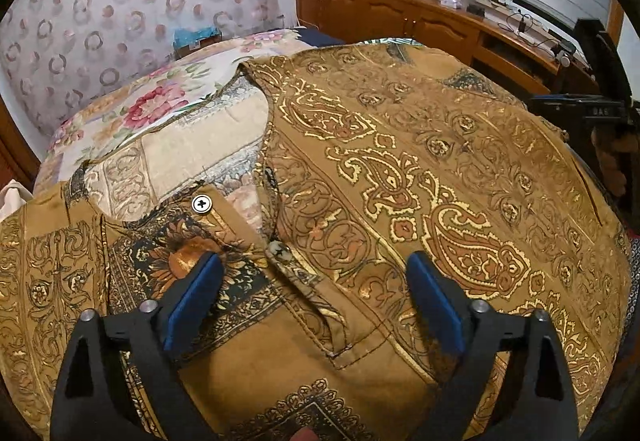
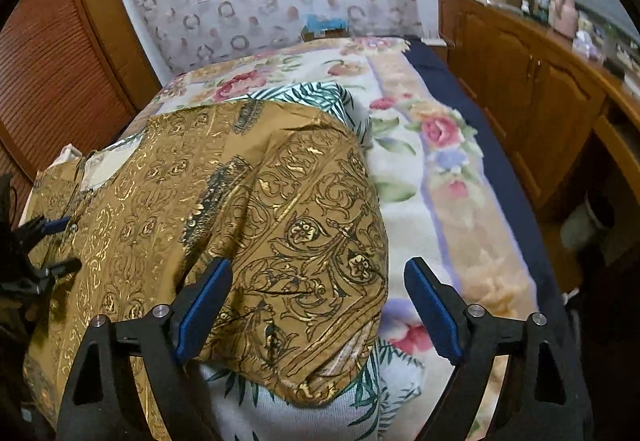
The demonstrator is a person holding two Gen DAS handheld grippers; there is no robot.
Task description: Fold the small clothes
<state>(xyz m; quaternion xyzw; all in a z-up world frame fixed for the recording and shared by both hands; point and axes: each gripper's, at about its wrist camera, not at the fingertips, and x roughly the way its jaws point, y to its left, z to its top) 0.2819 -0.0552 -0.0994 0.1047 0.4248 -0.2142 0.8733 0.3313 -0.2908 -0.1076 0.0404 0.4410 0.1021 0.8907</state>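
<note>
A bed covered with a cream floral blanket (image 2: 436,169) is observed, with a navy sheet (image 2: 472,101) exposed along its far side. A padded headboard printed with pink rings (image 1: 132,1) stands at 12 o'clock of the bed. A long brown wooden cabinet (image 2: 520,81) cluttered with boxes and bottles runs along the side at 2 o'clock, and a reddish louvred door (image 2: 48,73) is seen at 10 o'clock in the right wrist view.

A mustard-brown shirt with gold paisley print (image 1: 420,169) is laid flat on the bed, over a white cloth with green leaf print (image 2: 320,97).

The left hand-held gripper (image 1: 316,301) is held over the shirt's front placket, with its blue pads spread wide and nothing pinched; a white button (image 1: 202,204) lies at 11 o'clock of it, and the open neckline just beyond. The right hand-held gripper (image 2: 318,311) is likewise spread and pinching nothing, with the shirt's rounded outer edge lying between and below its pads.

In the left wrist view the shirt's long axis is judged to run from roughly 8 o'clock to 2 o'clock, with the collar end lying toward 8 o'clock.
</note>
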